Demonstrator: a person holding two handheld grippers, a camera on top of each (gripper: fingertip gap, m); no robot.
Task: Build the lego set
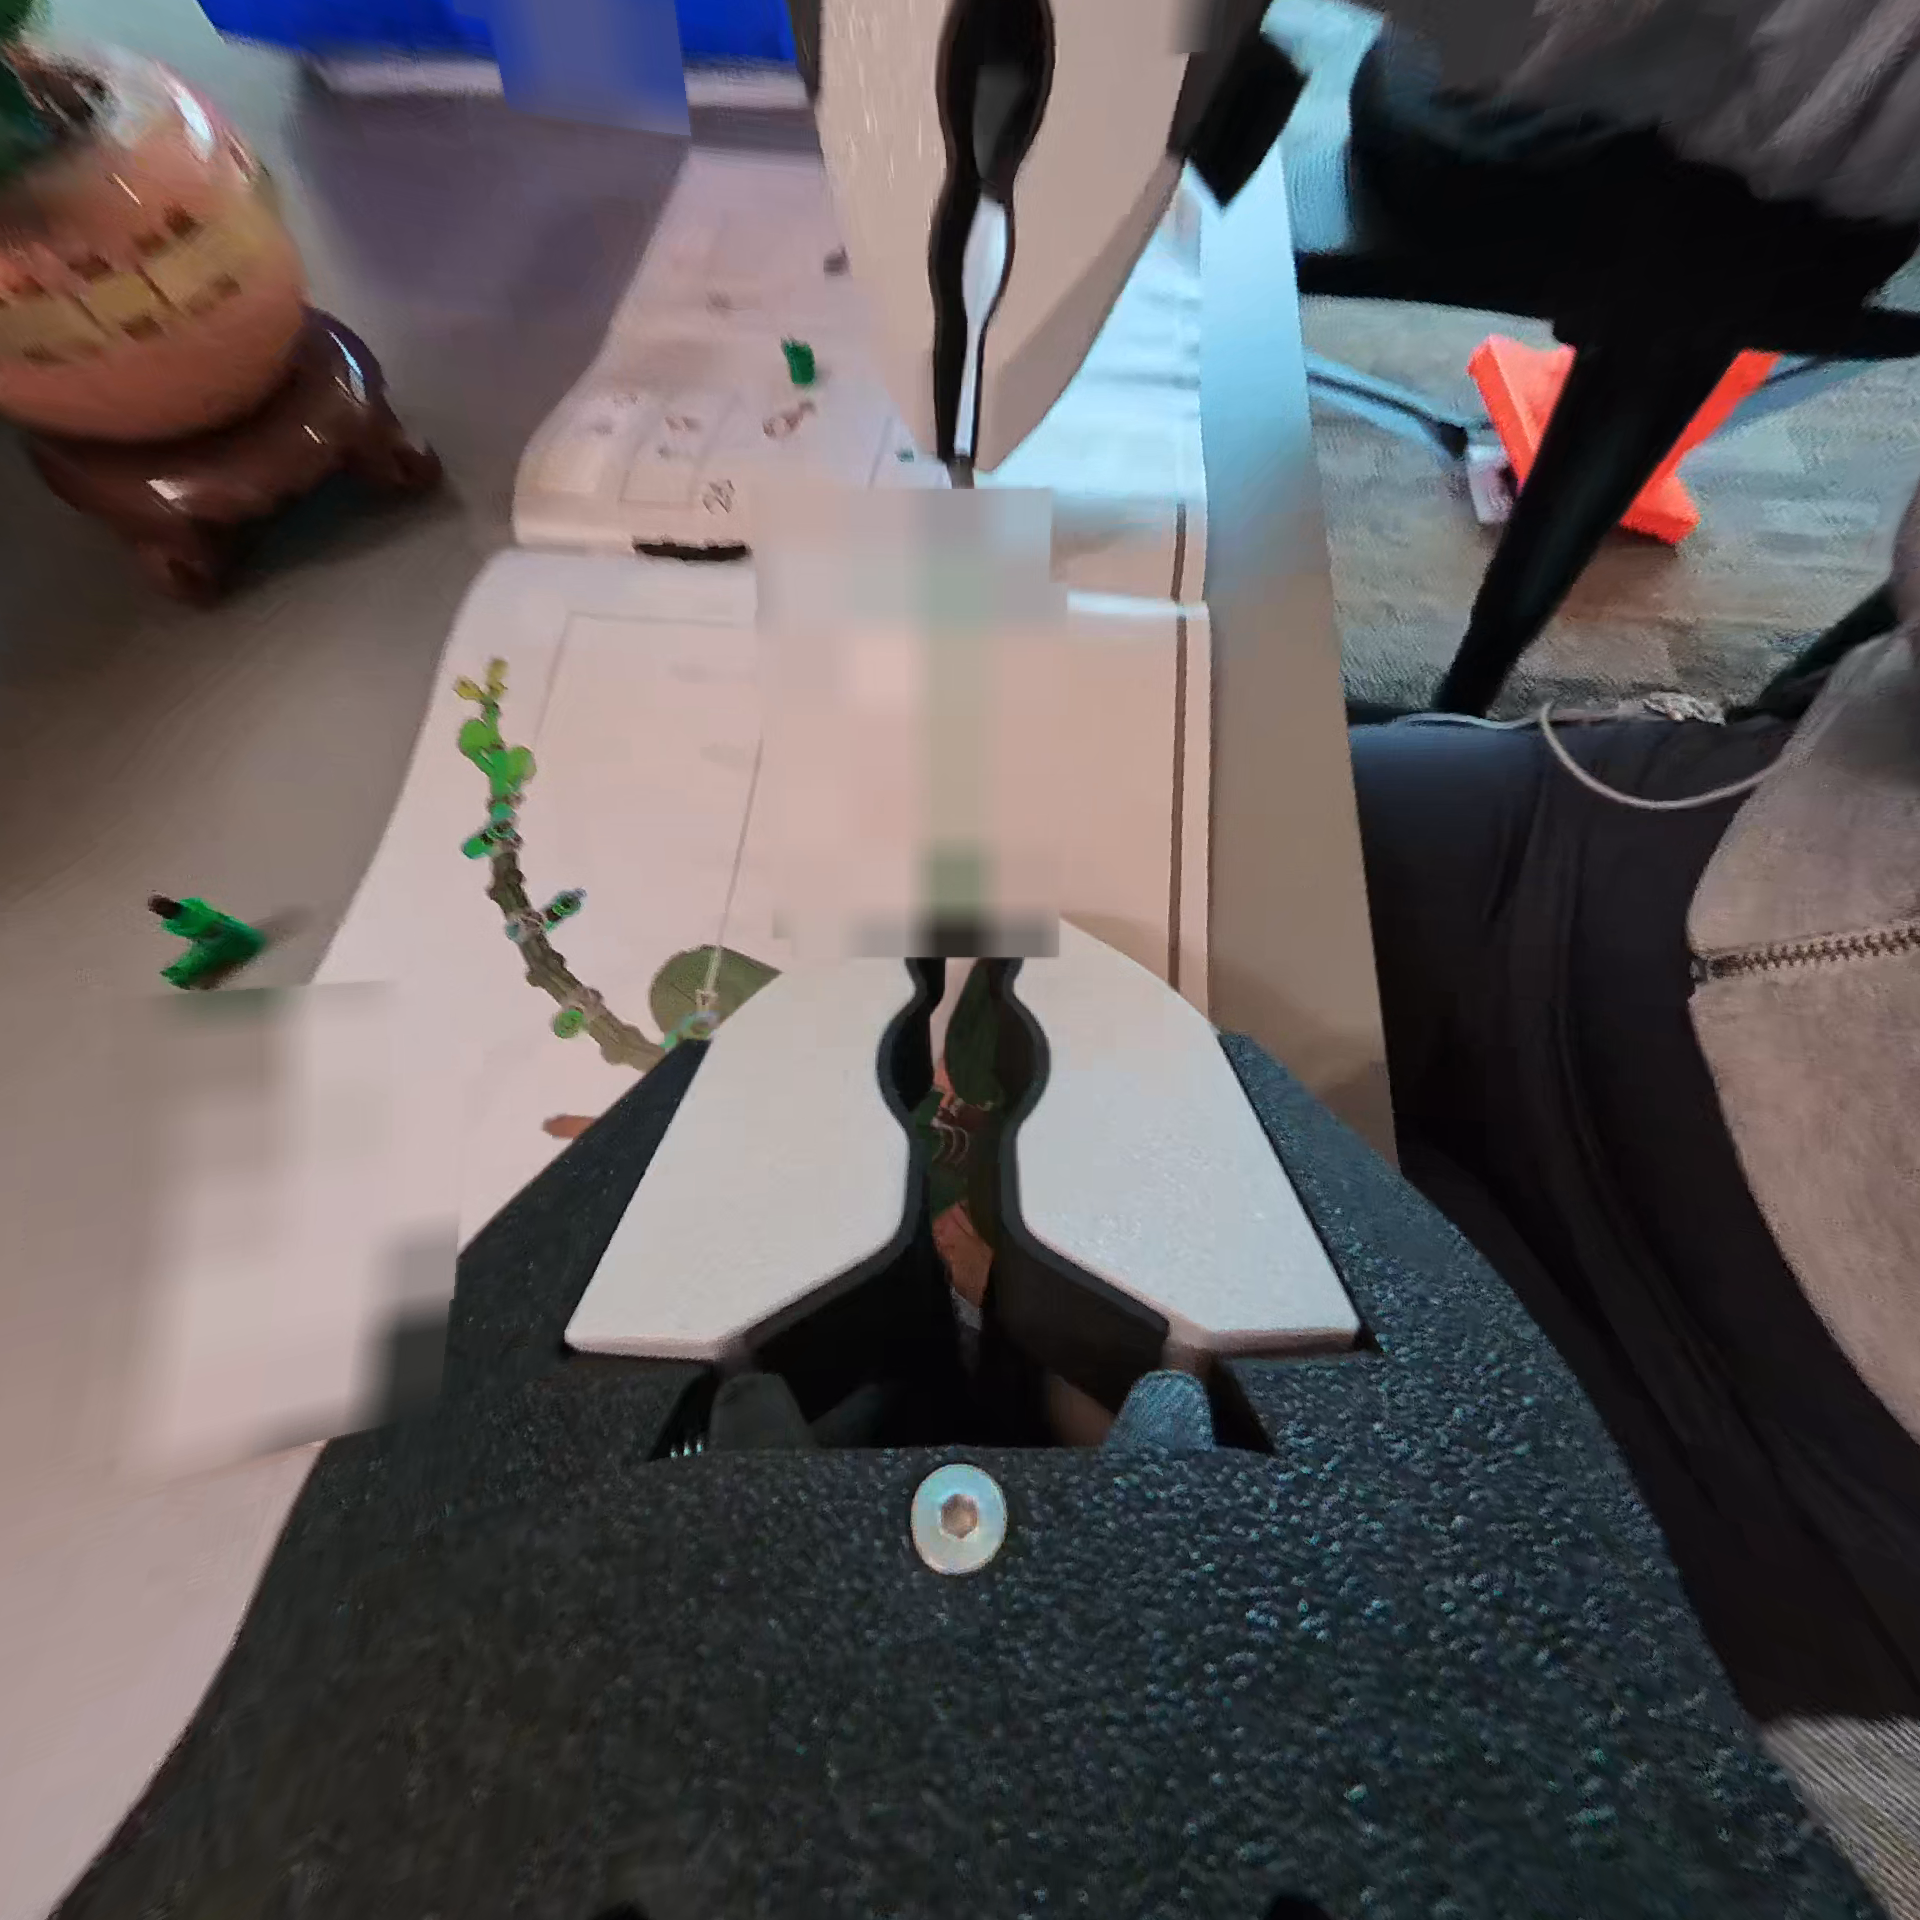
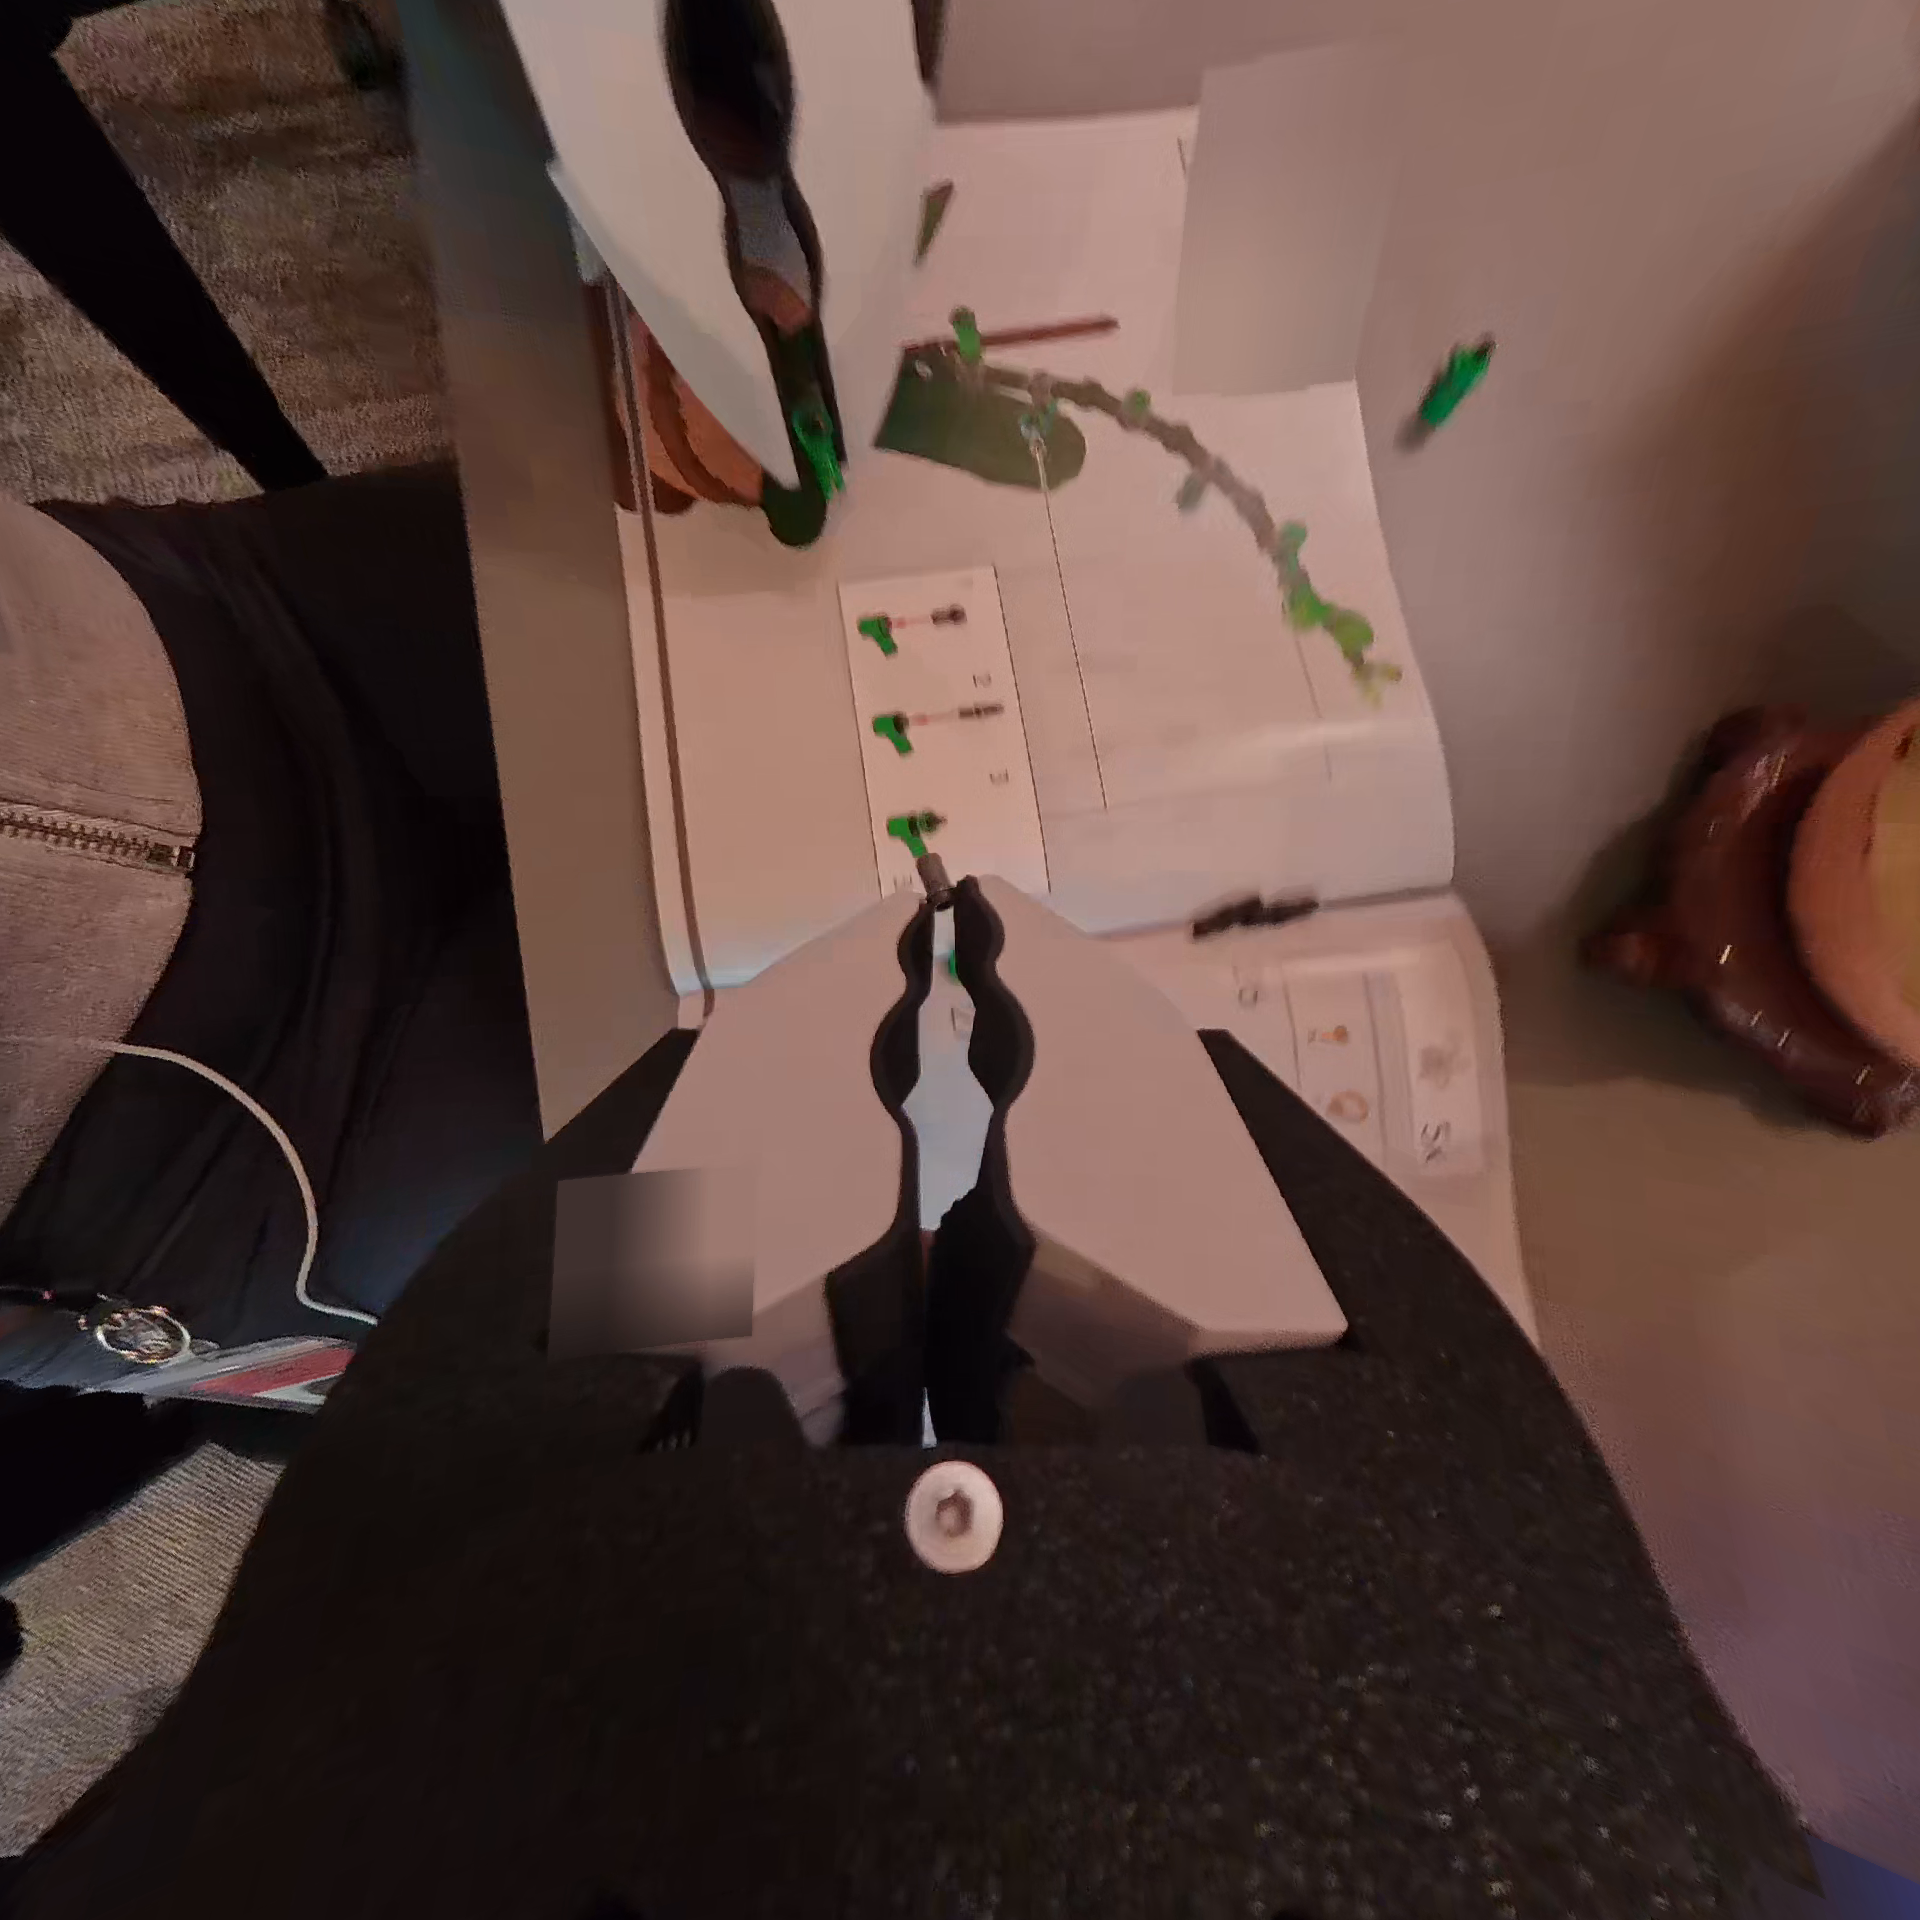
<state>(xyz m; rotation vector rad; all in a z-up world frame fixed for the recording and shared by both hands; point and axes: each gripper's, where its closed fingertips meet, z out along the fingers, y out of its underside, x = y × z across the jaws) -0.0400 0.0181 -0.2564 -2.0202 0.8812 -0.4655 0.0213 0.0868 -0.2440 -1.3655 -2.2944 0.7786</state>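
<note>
My left gripper [image 1: 961,977] is shut on a green plastic leaf piece [image 1: 977,1039]. The right wrist view shows that piece [image 2: 814,442] pinched at the left gripper's tips above the open booklet [image 2: 1195,727]. My right gripper [image 2: 940,899] is shut on a small dark grey pin [image 2: 932,873] that sticks out past its fingertips over the booklet page. A brown toy stem with green bits [image 1: 520,894] lies on the booklet beside a dark green leaf [image 1: 707,987], left of my left gripper. The stem also shows in the right wrist view [image 2: 1205,457].
A loose green piece [image 1: 208,940] lies on the grey table left of the booklet. A small black pin [image 2: 1252,914] rests in the booklet's fold. A round pot on a brown stand [image 1: 156,312] is at the far left. A person's lap [image 1: 1558,1039] is at the table edge. Some 10 cm of space lies between my two pairs of fingers.
</note>
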